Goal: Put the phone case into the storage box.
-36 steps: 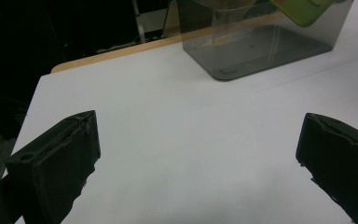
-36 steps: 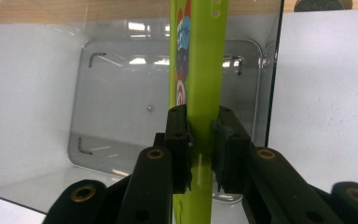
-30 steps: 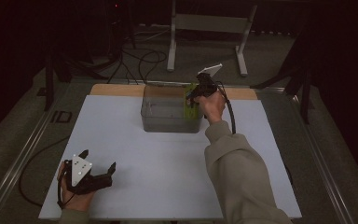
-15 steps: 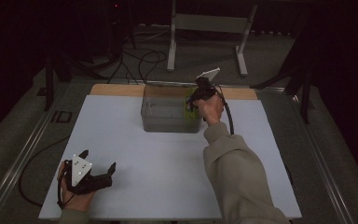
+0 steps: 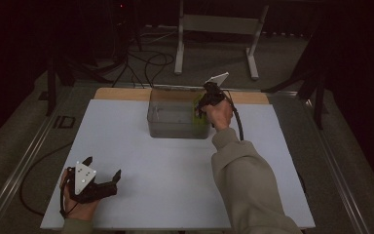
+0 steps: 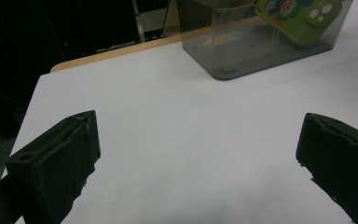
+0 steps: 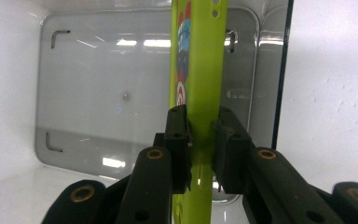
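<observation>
A clear grey plastic bin (image 5: 175, 122) stands at the far middle of the white table. My right gripper (image 5: 205, 100) hangs over its right end, jaws pointing down, shut on a flat lime-green toy (image 7: 200, 70) with coloured print. The toy (image 6: 303, 16) leans on edge inside the bin (image 6: 261, 46), seen through the wall in the left gripper view. From above, my right gripper (image 7: 200, 140) pinches the toy's thin edge over the bin's floor (image 7: 121, 93). My left gripper (image 5: 102, 178) rests low at the near left of the table, open, with bare table between its fingers (image 6: 60, 154).
The white table top (image 5: 175, 170) spreads wide between the two grippers. A wooden strip (image 5: 121, 93) runs along its far edge. Beyond stand a metal frame (image 5: 219, 29) and cables on the dark floor. Rails flank the table on both sides.
My right gripper has tilted slightly with the green toy at the bin's right end. The left gripper has stayed put.
</observation>
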Available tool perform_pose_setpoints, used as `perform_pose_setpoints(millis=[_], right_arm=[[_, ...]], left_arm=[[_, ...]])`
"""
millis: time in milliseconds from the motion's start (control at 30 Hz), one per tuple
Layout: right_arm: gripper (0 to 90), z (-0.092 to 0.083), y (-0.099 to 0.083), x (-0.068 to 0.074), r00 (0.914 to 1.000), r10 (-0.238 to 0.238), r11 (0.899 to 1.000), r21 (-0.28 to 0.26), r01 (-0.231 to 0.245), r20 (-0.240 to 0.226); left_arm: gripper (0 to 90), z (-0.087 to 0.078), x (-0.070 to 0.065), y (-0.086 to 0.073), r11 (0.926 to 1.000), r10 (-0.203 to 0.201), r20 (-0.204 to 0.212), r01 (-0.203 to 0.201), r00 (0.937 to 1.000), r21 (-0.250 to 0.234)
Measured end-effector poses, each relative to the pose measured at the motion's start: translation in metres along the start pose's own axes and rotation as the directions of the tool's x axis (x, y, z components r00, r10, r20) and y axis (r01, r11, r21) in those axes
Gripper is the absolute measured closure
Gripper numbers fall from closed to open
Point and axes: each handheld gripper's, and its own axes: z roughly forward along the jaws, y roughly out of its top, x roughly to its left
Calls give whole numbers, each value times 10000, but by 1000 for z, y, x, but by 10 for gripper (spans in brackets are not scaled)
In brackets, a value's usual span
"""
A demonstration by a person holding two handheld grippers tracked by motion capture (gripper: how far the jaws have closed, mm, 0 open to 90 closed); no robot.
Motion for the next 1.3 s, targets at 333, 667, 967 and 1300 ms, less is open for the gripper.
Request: perform_pose_setpoints(millis=[333,667,967,1300], right_arm=[[771,3,0,1,10000,35,10000,23,-36,93],[769,6,-1,4,9994,50,10000,-27,-49,344],[766,6,-2,6,9990,26,10000,-76,-23,450],[683,5,-2,9,9988,-126,9994,-315,141,474]], left_arm=[[3,0,0,0,10000,7,7,-7,10000,12],[3,0,0,0,10000,10,11,-10,10000,10],[3,0,0,0,10000,46,11,-46,10000,50],[4,0,0,0,10000,46,47,-47,10000,60]])
